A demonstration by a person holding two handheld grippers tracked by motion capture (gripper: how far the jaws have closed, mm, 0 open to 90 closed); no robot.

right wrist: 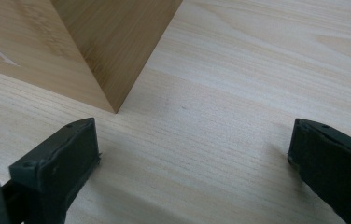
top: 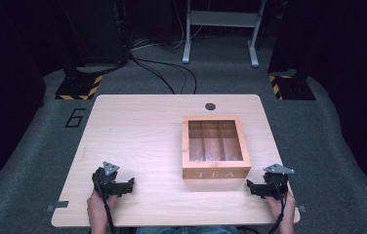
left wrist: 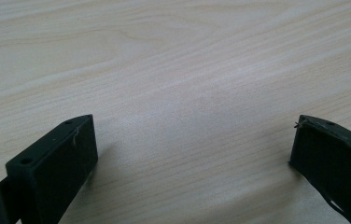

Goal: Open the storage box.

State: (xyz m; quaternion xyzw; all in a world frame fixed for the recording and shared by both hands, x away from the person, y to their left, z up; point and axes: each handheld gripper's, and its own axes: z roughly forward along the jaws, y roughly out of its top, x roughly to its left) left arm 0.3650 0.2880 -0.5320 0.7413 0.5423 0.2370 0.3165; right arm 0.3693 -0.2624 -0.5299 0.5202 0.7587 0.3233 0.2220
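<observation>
Hands [top: 98,207] low w/ each hand-held gripper [top: 132,182] wide apart.

A wooden tea box [top: 215,147] with a clear lid is the one obstacle on the light wood table [top: 137,136], standing right of centre. Left of the box lies a wide stretch of bare tabletop. The left gripper [top: 131,184] rests there near the front edge, jaws spread wide over bare wood. The right gripper [top: 249,187] sits just beside the box's front right corner [right wrist: 115,108], jaws also spread.
</observation>
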